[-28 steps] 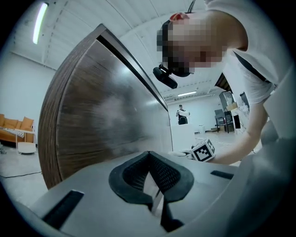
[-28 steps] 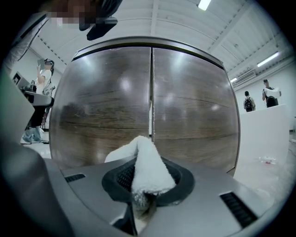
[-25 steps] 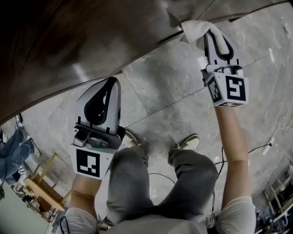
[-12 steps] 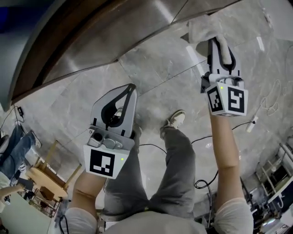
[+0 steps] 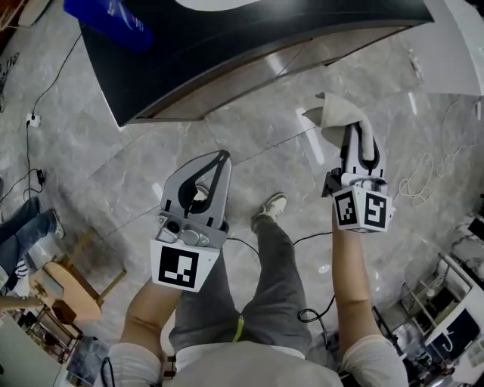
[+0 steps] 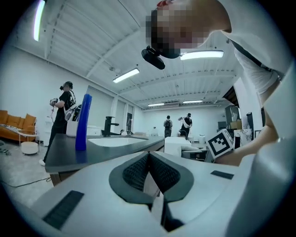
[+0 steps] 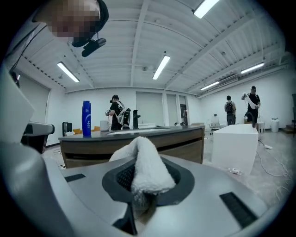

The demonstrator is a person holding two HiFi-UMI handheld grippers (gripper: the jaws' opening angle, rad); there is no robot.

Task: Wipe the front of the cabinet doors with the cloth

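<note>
The cabinet stands at the top of the head view under a dark countertop (image 5: pixel 249 34), its door fronts (image 5: pixel 249 79) showing as a brown strip. A white cloth (image 5: pixel 336 117) is pinched in my right gripper (image 5: pixel 355 128), which hangs over the floor, apart from the doors. In the right gripper view the cloth (image 7: pixel 145 162) bulges out of the right gripper (image 7: pixel 142 178), with the wooden doors (image 7: pixel 138 144) some way beyond. My left gripper (image 5: pixel 221 156) is shut and empty, lower and to the left. The left gripper (image 6: pixel 148 155) points past the countertop edge.
A blue bottle (image 5: pixel 113 15), a faucet (image 6: pixel 110 125) and a sink sit on the countertop. A white block (image 7: pixel 233 148) stands right of the cabinet. Cables (image 5: pixel 423 178) trail on the marble floor. A wooden stool (image 5: pixel 72 280) is at lower left. Other people stand farther off.
The cloth was up against the cabinet front; now both grippers and the view have drawn back from it, and the whole countertop shows. The right gripper still holds the cloth.
</note>
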